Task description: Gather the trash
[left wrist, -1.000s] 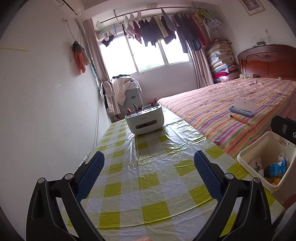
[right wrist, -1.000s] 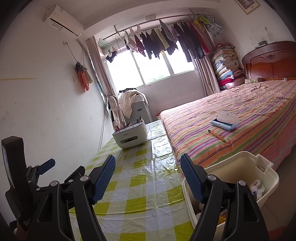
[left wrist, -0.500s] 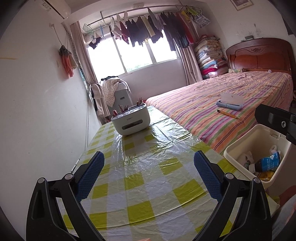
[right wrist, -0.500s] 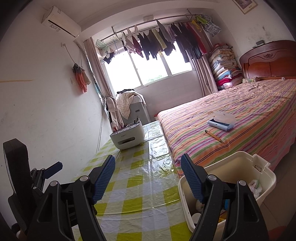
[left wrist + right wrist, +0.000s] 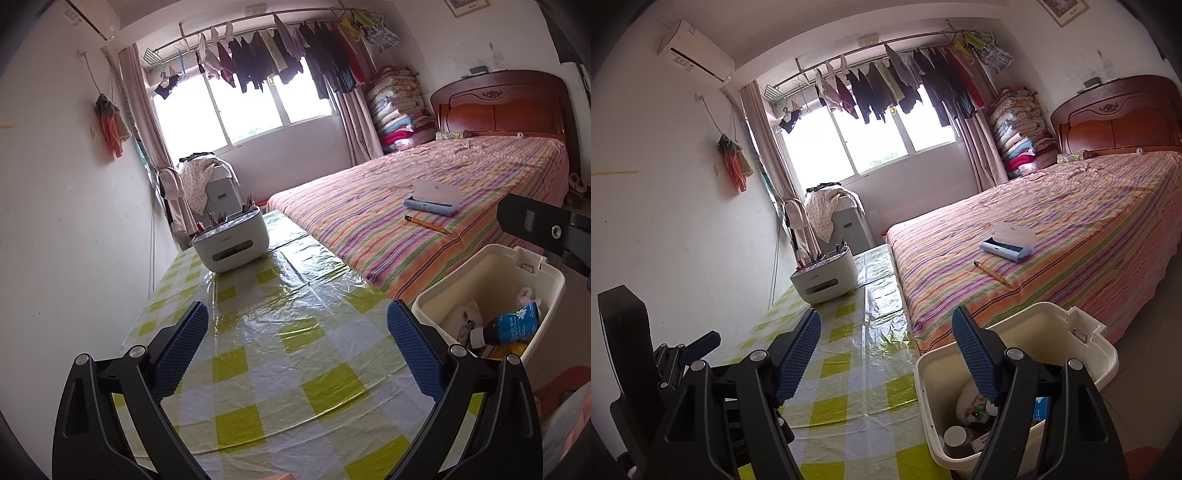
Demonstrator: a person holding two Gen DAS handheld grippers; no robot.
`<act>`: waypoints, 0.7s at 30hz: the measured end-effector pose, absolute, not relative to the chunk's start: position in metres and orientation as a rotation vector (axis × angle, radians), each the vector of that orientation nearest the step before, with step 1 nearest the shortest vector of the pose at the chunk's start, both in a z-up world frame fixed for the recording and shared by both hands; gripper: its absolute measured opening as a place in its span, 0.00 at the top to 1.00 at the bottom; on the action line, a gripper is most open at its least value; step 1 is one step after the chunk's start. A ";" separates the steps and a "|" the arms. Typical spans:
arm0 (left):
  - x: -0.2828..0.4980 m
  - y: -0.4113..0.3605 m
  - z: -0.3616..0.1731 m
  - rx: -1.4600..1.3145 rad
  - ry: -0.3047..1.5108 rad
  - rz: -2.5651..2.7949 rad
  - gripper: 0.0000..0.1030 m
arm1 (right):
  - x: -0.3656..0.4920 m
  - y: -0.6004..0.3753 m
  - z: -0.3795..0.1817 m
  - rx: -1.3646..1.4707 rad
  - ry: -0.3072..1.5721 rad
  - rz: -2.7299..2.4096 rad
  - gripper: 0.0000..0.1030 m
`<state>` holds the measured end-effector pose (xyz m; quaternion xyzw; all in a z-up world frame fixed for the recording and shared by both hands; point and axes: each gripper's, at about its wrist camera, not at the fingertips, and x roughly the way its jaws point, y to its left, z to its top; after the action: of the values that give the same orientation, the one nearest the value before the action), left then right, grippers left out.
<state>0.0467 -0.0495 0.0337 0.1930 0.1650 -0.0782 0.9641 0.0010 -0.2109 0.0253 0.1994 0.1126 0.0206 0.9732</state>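
Left gripper (image 5: 297,339) and right gripper (image 5: 886,350): jaws wide apart, empty. Cream trash bin (image 5: 517,266), holding a blue-labelled bottle (image 5: 511,326), sits right of both grippers' right fingers.

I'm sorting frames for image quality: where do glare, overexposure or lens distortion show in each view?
Left wrist view: the window is blown out white, the plastic tablecloth carries bright glare streaks, and the corners go black from fisheye vignetting. Right wrist view: the same washed-out window, a glare patch on the tablecloth, and the clothes rod bowed by the lens.
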 end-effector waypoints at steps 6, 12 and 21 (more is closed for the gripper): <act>0.046 -0.064 0.031 0.397 0.335 -0.185 0.07 | -0.001 -0.219 0.024 0.413 0.226 0.029 0.30; 0.044 -0.080 0.026 0.445 0.333 -0.185 0.07 | -0.004 -0.225 0.023 0.417 0.223 0.022 0.30; 0.041 -0.083 0.023 0.455 0.315 -0.194 0.07 | -0.004 -0.227 0.023 0.425 0.223 0.016 0.30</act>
<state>0.0415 -0.0825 0.0235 0.2241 0.1551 -0.0957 0.9574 -0.0040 -0.2269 0.0227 0.2106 0.1106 0.0079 0.9713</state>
